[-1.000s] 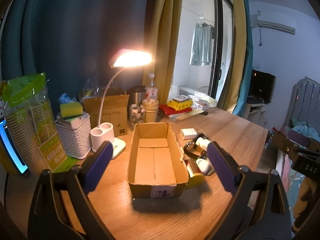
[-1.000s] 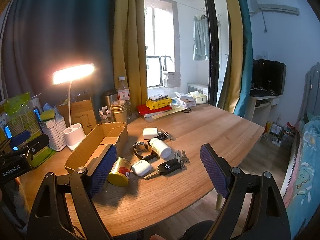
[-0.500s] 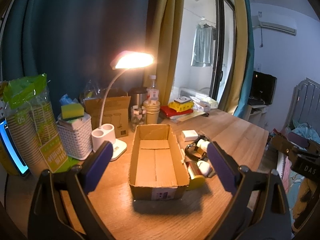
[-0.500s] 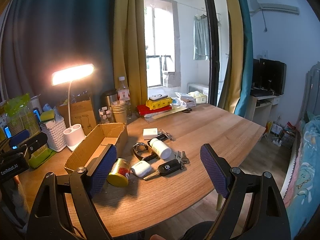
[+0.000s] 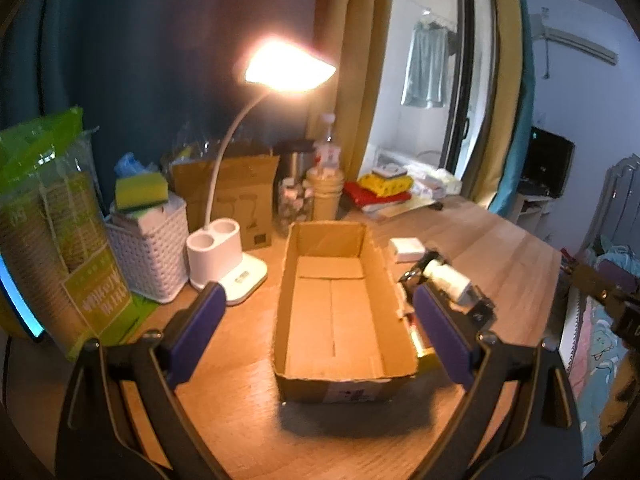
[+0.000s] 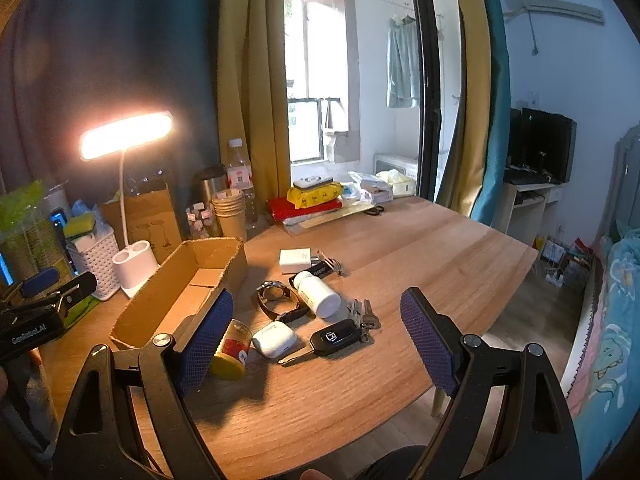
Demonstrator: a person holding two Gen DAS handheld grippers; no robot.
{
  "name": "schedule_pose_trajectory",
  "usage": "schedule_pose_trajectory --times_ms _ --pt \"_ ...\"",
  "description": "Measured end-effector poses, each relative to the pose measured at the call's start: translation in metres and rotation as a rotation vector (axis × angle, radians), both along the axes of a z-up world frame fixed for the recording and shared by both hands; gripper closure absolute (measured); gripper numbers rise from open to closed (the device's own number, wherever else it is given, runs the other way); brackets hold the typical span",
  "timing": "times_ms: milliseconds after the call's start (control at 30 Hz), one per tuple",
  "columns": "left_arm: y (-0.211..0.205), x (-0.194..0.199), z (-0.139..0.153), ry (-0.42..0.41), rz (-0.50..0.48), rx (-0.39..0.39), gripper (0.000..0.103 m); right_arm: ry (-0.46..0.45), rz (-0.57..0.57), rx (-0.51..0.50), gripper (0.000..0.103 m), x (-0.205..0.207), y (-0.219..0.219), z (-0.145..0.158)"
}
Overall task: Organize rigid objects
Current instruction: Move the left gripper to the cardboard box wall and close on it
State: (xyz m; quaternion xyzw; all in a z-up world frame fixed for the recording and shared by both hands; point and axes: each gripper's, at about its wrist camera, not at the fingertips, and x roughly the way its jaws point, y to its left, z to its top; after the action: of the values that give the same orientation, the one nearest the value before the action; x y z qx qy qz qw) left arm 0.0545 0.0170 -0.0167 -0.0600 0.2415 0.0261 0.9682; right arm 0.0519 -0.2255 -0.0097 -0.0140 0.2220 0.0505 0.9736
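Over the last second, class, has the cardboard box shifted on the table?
No. In the right wrist view the cardboard box sits where it did, its far corner beside the white lamp base and the yellow-lidded can at its near end.

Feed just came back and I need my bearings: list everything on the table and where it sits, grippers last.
cardboard box: 1, brown, open, nothing inside, mid-table
can: 1, yellow and red, on its side beside the box
earbud case: 1, white, right of the can
car key: 1, black, with a bunch of metal keys
pill bottle: 1, white, lying down
watch: 1, dark strap, left of the bottle
charger: 1, white, behind the bottle
desk lamp: 1, white, lit, left of the box
basket: 1, white, sponge on top
paper cups: 1 stack, tan, back
left gripper: open, facing the box
right gripper: open, above the key
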Motion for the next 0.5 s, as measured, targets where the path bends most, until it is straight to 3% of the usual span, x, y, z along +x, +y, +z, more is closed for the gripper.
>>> schedule_pose_trajectory --times_ms 500 --pt "0.022 0.07 -0.058 0.218 0.055 -0.019 0.007 0.156 -0.014 -0.003 0.015 0.08 -0.01 -0.055"
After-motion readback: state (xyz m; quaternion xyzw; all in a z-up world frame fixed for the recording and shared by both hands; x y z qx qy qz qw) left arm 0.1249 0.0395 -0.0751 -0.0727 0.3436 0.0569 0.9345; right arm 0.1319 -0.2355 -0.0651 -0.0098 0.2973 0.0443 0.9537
